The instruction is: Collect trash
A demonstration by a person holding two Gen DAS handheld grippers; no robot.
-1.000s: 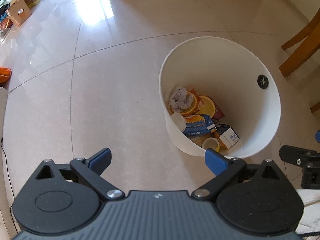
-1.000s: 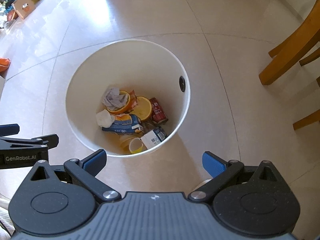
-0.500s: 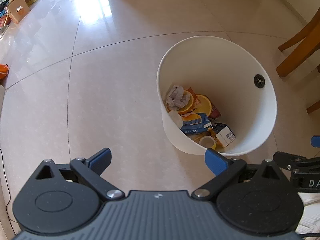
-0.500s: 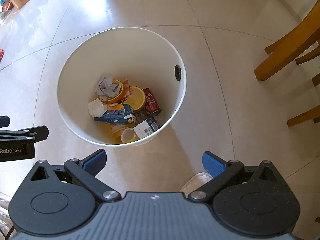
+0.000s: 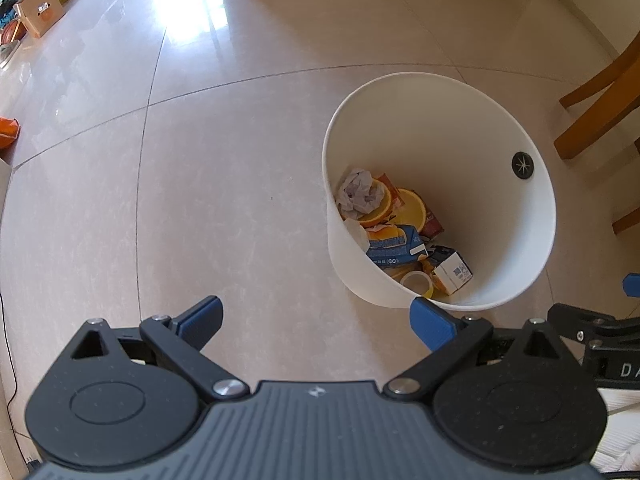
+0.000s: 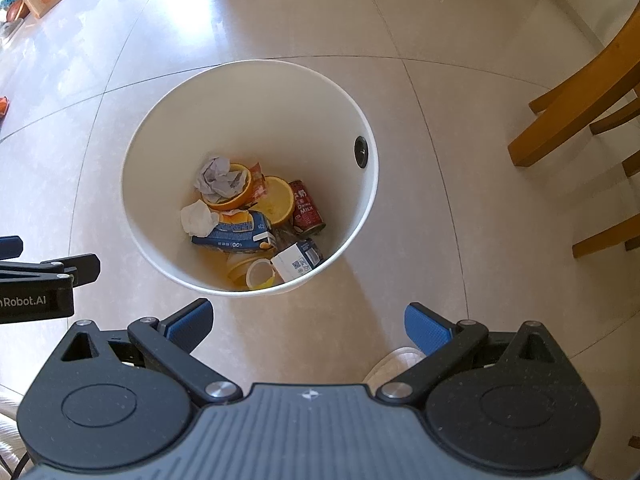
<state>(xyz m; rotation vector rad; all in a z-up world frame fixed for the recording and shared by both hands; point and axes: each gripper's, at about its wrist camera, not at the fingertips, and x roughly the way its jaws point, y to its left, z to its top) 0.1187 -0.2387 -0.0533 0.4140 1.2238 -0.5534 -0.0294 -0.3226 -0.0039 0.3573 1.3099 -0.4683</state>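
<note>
I am holding both the left gripper and right gripper wide, empty, above the bin; I am scanning the floor before descending.

Place: a home, likely a dining or living area
Floor: large glossy beige tiles reflecting window light
Furniture: wooden chair legs at the right
Clutter: cardboard boxes along the far edge
Bin: white wastebasket holding household scraps
</note>
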